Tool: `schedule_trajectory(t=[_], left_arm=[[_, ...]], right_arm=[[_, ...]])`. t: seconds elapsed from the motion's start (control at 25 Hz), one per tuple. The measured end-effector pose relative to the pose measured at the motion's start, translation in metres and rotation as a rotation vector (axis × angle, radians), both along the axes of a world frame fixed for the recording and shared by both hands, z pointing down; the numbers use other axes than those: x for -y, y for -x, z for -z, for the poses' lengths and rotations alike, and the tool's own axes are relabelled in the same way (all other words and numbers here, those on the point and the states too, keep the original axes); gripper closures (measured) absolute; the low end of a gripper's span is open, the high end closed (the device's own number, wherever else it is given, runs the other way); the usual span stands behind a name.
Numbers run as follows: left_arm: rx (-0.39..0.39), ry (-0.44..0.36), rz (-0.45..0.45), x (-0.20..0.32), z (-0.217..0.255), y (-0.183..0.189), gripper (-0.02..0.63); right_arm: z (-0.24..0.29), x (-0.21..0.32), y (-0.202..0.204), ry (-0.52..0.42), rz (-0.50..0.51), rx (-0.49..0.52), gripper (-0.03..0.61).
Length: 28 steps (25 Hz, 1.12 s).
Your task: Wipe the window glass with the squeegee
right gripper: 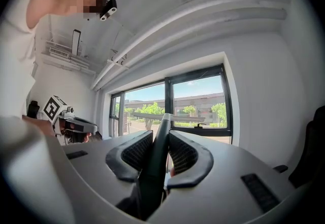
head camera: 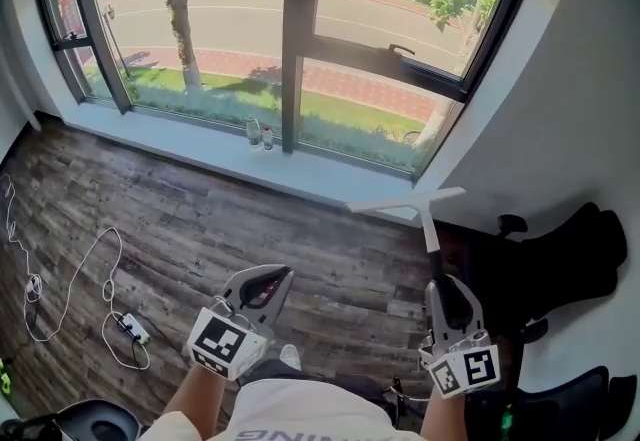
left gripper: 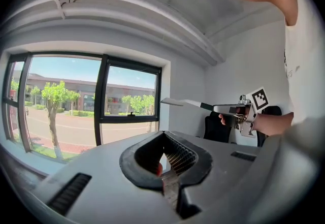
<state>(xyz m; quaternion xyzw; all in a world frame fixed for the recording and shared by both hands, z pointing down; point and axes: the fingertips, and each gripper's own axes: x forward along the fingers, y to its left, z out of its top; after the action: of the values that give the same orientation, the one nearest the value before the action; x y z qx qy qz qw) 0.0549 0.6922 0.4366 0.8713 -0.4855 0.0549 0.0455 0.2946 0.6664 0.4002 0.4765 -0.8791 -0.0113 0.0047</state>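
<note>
Zero wiping done, by the look: right tongs [head camera: 438,284] clamped on squeegee [head camera: 405,201] handle, blade at centre-right of head view, short of window glass [head camera: 385,19]. Left tongs [head camera: 262,284] apart, empty. All strokes left.

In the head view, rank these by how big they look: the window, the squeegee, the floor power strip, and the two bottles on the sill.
1. window
2. squeegee
3. power strip and two bottles: these look about alike, and the bottles stand farther away, so I leave them unranked.
</note>
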Motion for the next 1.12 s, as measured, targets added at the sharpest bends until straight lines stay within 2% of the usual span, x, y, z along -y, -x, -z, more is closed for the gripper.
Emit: schedule_trajectory(t=[0.2,0.36,0.56,0.72,0.84,0.92,1.12], left_arm=[[-0.014,0.028,-0.030,0.034,-0.013,0.011,0.597],[-0.025,0.040,-0.021,0.065,-0.016,0.017,0.597],[0.002,0.031,0.005,0.123,-0.017,0.013,0.597],[0.014,-0.011,0.018,0.180,0.001,-0.010,0.597],[-0.037,-0.071,-0.003,0.217,0.029,-0.037,0.597],[-0.055,-0.064,0.019,0.243,0.038,-0.045,0.597],[-0.024,-0.036,0.079,0.297,0.032,-0.059,0.597]], right_arm=[[-0.013,0.034,0.017,0.041,-0.007,-0.043,0.479],[-0.015,0.070,0.017,0.061,-0.029,-0.023,0.479],[-0.022,0.136,0.013,0.054,0.010,-0.010,0.479],[-0.019,0.199,-0.004,0.031,0.037,-0.001,0.479],[-0.013,0.246,-0.028,-0.002,0.029,0.010,0.479],[-0.011,0.275,-0.041,-0.008,0.033,0.018,0.479],[-0.010,0.335,-0.065,-0.012,0.053,0.026,0.479]])
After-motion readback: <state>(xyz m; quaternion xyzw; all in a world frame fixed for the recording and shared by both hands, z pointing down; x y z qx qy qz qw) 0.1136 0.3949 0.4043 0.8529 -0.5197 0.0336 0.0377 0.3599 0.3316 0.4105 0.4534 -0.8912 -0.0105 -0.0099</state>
